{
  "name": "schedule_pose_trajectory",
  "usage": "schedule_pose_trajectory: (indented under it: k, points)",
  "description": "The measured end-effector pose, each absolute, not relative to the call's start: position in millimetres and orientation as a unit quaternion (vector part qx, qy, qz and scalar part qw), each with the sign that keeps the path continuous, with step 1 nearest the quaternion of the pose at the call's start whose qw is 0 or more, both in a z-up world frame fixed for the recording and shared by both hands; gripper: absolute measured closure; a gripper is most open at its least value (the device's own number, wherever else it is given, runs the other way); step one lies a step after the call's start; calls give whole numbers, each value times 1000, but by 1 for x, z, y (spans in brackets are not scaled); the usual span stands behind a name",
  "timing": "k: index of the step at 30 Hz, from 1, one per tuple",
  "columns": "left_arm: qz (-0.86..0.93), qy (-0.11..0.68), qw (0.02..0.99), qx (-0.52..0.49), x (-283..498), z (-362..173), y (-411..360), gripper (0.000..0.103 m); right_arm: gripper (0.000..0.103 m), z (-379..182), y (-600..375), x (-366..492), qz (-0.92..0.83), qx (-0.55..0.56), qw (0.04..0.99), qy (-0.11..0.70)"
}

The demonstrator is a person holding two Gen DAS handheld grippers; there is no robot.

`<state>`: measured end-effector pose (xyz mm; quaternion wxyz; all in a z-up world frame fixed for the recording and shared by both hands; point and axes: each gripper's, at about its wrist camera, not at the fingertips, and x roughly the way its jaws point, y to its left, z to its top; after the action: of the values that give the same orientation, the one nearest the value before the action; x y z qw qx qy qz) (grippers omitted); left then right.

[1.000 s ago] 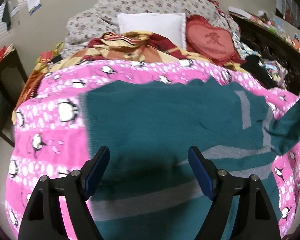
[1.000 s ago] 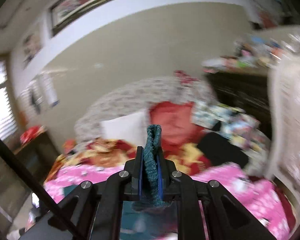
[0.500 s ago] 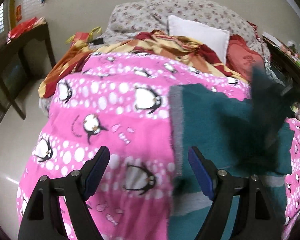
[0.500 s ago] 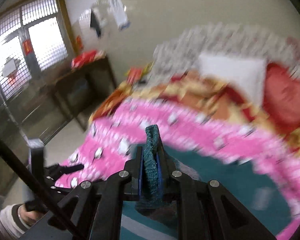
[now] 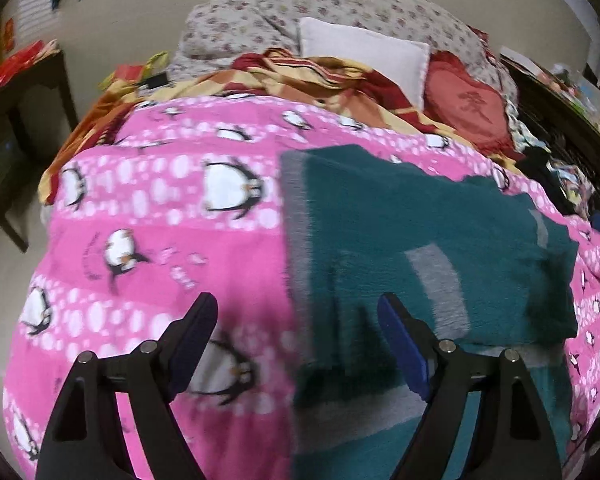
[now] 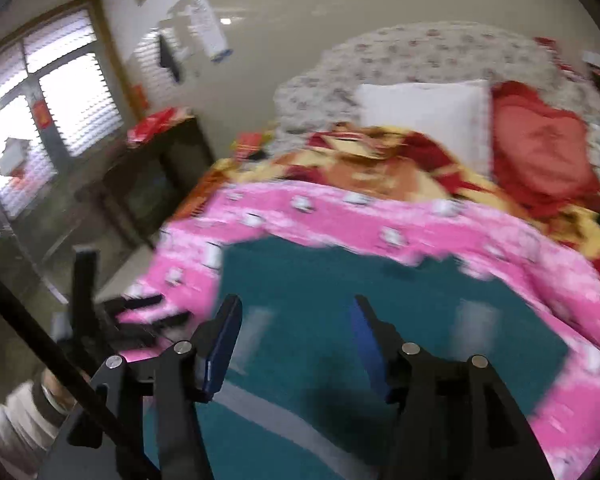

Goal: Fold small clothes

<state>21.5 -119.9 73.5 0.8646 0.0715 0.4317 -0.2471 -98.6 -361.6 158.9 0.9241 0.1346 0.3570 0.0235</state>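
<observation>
1. Left gripper (image 5: 298, 332): fingers spread apart, nothing between them. It hangs above the near part of the bed, straddling the left edge of the garment, one finger over blanket and the other over knit.
2. Right gripper (image 6: 294, 328): fingers apart, empty, positioned over the garment's middle.
3. Teal sweater (image 5: 420, 216): a knit with grey stripes, lying on the pink penguin blanket (image 5: 160, 240) toward the right half of the bed. A folded-over layer lies across its upper part, its grey-banded edge visible. In the right wrist view the sweater (image 6: 320, 280) shows as a flat teal area; motion blur hides detail.
4. Head of bed: white pillow (image 5: 364, 50), red heart cushion (image 5: 472, 104), red-and-yellow quilt (image 5: 300, 76), floral bedding (image 5: 340, 4) behind.
5. Surroundings: dark desk (image 6: 160, 172) beside the bed near the window (image 6: 40, 100). The left gripper's body (image 6: 100, 320) shows at the lower left of the right wrist view.
</observation>
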Motion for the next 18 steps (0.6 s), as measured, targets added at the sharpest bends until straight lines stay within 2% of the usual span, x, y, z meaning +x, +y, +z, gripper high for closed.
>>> schedule_pose_trajectory:
  k: [6,13,18]
  points:
    - [-256,380,876,147,17,73,-158,21,42,125,-420,-161,-37,176,909,375]
    - [-264,398,857,194,34,56,-170,21,42,118,-451,-204,-58,208,905,368]
    - [-291,408,841,204,31,47,-173,21,41,117,-457,-203,-61,211,904,367]
